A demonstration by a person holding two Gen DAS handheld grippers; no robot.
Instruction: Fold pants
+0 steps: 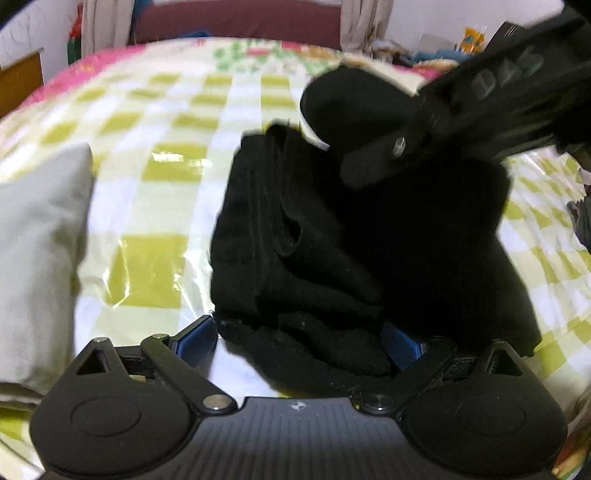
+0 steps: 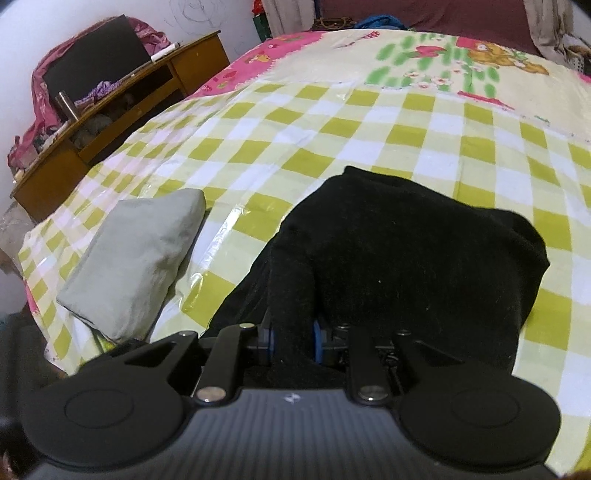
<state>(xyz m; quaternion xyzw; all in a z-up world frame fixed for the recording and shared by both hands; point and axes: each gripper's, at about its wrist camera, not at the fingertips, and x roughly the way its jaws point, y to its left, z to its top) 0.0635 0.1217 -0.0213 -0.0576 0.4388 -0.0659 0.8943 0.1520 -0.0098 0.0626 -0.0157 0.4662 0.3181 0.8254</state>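
Note:
The black pants lie in a thick folded bundle on the checked bed cover. My left gripper stands open at the bundle's near edge. Fabric fills most of the gap between its blue pads, and a sliver of cover shows beside the left pad. In the right wrist view, my right gripper is shut on a narrow fold of the pants. In the left wrist view the right gripper reaches in from the upper right, over the far part of the bundle, blurred.
A folded grey garment lies on the bed left of the pants, also at the left edge in the left wrist view. A wooden desk with clutter stands beyond the bed's left side. A maroon headboard is at the far end.

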